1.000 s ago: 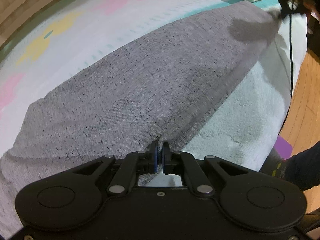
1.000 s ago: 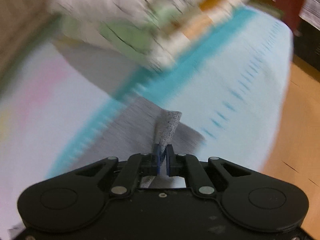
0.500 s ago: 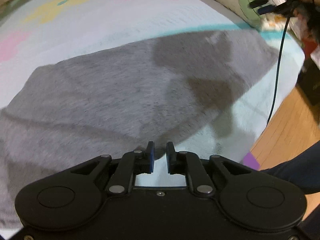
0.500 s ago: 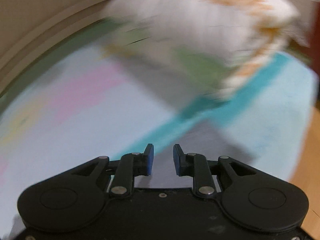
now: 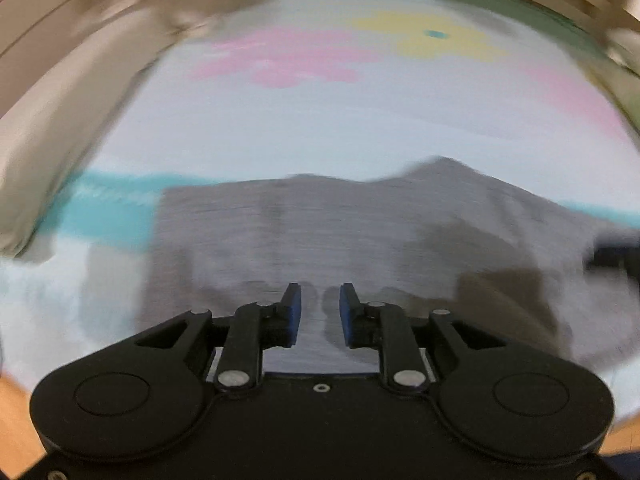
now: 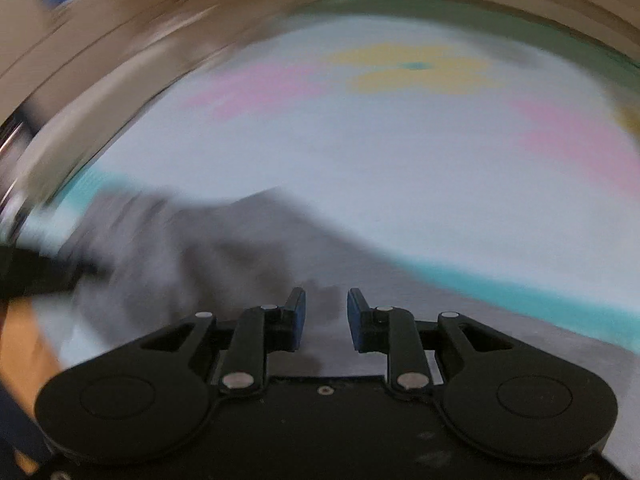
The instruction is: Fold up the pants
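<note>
Grey pants (image 5: 340, 232) lie flat on pale flowered bedspread (image 5: 320, 120), across its teal stripe. Left gripper (image 5: 320, 312) and right gripper (image 6: 326, 316) hover above near edge, fingers apart, empty, likely lining up next fold. Views blurred.

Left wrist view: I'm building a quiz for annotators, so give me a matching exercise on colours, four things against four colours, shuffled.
Things:
1. pants
2. stripe on the blanket
3. flower patch with the teal dot
4. pads of the left tool

Colours:
A. yellow
B. dark blue
C. grey
D. teal

Pairs: 1-C, 2-D, 3-A, 4-B
</note>
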### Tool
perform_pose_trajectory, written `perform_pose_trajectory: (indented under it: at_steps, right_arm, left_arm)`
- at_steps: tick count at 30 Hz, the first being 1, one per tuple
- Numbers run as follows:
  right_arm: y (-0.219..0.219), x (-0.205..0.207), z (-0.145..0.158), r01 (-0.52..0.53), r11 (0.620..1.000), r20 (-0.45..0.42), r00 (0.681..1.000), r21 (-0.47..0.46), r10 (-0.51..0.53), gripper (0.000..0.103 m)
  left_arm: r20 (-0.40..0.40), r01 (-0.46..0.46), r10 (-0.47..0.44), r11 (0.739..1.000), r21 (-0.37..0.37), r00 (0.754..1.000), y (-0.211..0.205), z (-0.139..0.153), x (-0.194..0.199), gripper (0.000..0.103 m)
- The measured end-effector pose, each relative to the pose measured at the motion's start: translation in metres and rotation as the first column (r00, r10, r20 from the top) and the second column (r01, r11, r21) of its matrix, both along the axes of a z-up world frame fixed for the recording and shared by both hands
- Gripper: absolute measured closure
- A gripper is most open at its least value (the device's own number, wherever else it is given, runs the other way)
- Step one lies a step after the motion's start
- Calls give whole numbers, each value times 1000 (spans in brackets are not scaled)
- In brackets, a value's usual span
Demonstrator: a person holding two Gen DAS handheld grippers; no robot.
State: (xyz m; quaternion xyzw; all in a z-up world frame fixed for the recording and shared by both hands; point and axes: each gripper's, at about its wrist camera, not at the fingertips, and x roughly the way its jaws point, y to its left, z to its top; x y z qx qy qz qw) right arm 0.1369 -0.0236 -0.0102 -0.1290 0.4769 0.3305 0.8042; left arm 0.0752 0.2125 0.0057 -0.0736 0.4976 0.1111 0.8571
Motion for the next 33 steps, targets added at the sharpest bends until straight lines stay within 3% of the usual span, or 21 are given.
perform_pose_trajectory:
  at_steps: [3,7,11,17,21,23,25,27,30,31,33]
  right_arm:
    - [35,-31,-18,-190,982,-1,982,-18,190,78]
    - [66,-63,-38,-386,921,63,919,-61,389,78]
    - [89,-75,-53,-451,884,128,876,-119,464,77]
    - [107,-103,-70,-539,798,225,770,-271,597,73]
    - [104,-113,-77,-551,742,315,678,-381,665,73]
    - [104,-113,-77,-568,728,334,649,-386,683,74]
    - [111,-100,-78,-566,749,313,683,-344,660,81]
    - [112,-83,-65,-529,816,280,767,-235,578,91]
    - [109,-61,-37,-446,895,180,879,-17,441,91]
    - [108,-58,-30,-428,903,139,897,40,419,90]
    - [108,-59,-24,-432,896,84,901,103,425,90]
  left_arm:
    - [-8,-98,98,995,1,995,30,-4,-2,75]
    - [-31,-199,198,980,-16,980,60,-14,-4,74]
    - [-49,-237,234,969,-71,971,75,-24,-5,74]
    - [-54,-206,202,975,-81,978,75,-29,-5,74]
    - [-57,-200,195,973,-116,979,76,-30,-6,74]
    - [-54,-197,192,973,-119,980,77,-30,-6,74]
    - [-46,-200,195,973,-118,980,78,-28,-8,74]
    - [-27,-202,200,973,-115,979,80,-23,-11,74]
    - [14,-209,211,974,-92,977,82,-11,-15,74]
    - [30,-209,212,975,-81,977,82,-6,-16,74]
    - [62,-208,211,977,-54,976,80,2,-17,74]
